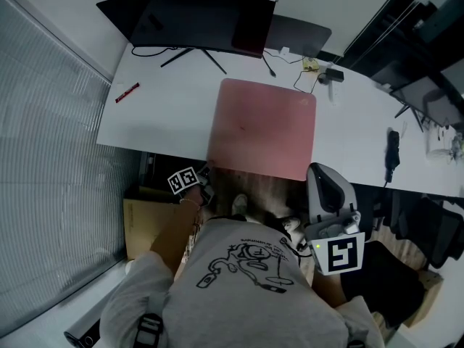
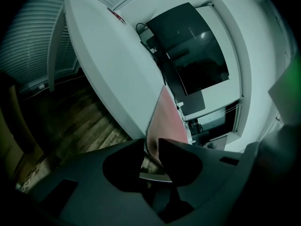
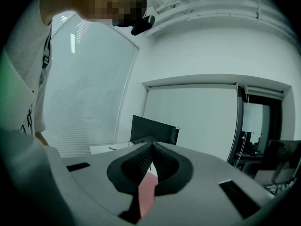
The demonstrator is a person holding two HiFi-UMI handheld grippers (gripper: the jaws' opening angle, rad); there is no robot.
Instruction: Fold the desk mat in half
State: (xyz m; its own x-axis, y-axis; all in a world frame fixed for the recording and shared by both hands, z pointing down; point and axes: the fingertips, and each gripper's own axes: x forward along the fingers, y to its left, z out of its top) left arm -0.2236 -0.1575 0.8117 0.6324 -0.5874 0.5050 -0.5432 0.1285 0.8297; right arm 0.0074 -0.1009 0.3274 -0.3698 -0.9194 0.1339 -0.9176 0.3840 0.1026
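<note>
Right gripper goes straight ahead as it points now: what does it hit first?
Probably the monitor at the far end of the desk; the right gripper aims about at its lower edge. The desk mat lies below that line, though depth is unclear.

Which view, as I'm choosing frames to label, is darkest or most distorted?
Left gripper view: darkest, heavy black vignette, fisheye bowing the desk edge beside the desk mat. Right gripper view: brighter, vignetted, green tint at left. Head view: evenly lit, sharp, least warped.
</note>
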